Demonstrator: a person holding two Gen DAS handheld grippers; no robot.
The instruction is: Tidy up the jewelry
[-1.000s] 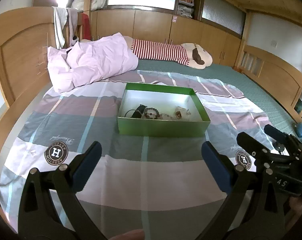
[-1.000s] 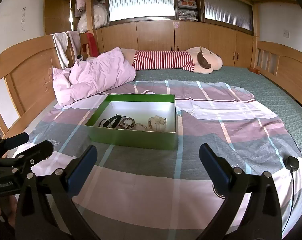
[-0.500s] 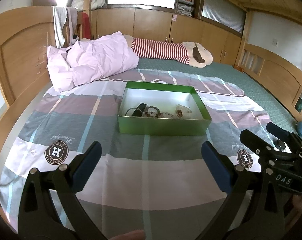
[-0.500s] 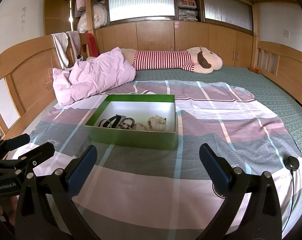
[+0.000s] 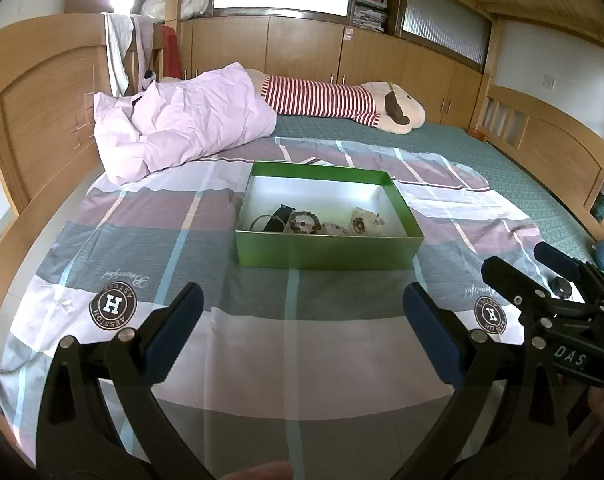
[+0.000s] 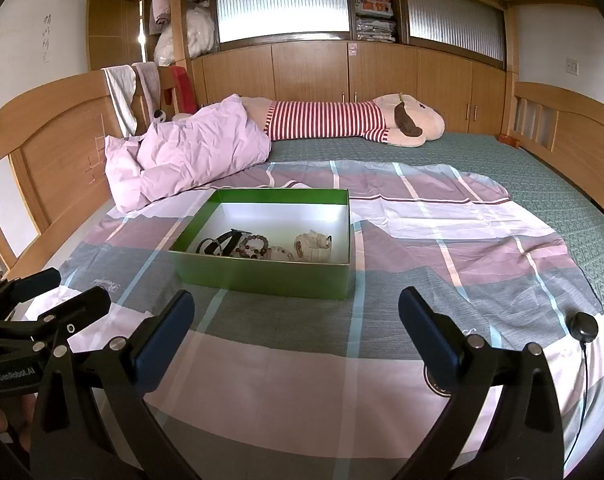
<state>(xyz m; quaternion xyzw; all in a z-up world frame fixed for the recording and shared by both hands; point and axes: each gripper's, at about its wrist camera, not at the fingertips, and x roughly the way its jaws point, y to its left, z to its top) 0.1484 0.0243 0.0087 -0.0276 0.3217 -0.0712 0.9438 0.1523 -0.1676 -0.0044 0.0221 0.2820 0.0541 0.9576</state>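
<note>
So, green box [image 5: 329, 250] sits on the plaid sheet [image 5: 182, 240] in the middle of the bed [image 6: 541, 168] — long axis runs left-right across both views, open top up, white inside. Jewelry [image 5: 313, 222] lies in a loose row along the box's near wall, parallel to that long axis: dark strap piece [image 6: 222, 242] at the left end, beaded bracelets [image 6: 254, 245] in the middle, pale lumpy piece [image 6: 311, 245] at the right end. Exact types too small to tell.

Left hand-held gripper [image 5: 302, 326] hovers over the sheet short of the box, fingers spread wide, nothing between them. Right hand-held gripper [image 6: 294, 330] same — spread, empty, aimed toward the box, apart from it. Each shows in the other's view at the side.

Pink duvet [image 5: 182, 124] bunched by the headboard, striped plush toy [image 6: 341, 122] lying lengthwise behind the box. Small black puck [image 6: 585, 327] with a cable on the sheet, right.
</note>
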